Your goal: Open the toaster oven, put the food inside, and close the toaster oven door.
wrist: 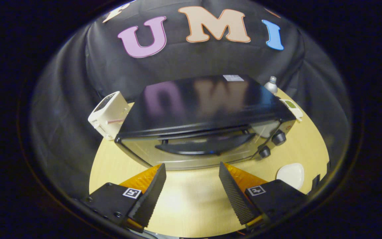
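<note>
A black toaster oven (204, 109) with a glossy top stands on the pale wooden table (191, 202), just beyond my fingertips. Its glass door is closed, with a dark curved handle (204, 146) across the front. Two black knobs (272, 144) sit on its right front. My gripper (192, 167) hovers above the table in front of the door, open, with nothing between its fingers. A white dish (290, 175) lies on the table right of the right finger; I cannot tell whether food is on it.
A white boxy device (108, 114) stands left of the oven. A grey bottle top (271, 84) and a white flat item (292, 108) sit behind the oven's right side. The table's round edge curves close on both sides.
</note>
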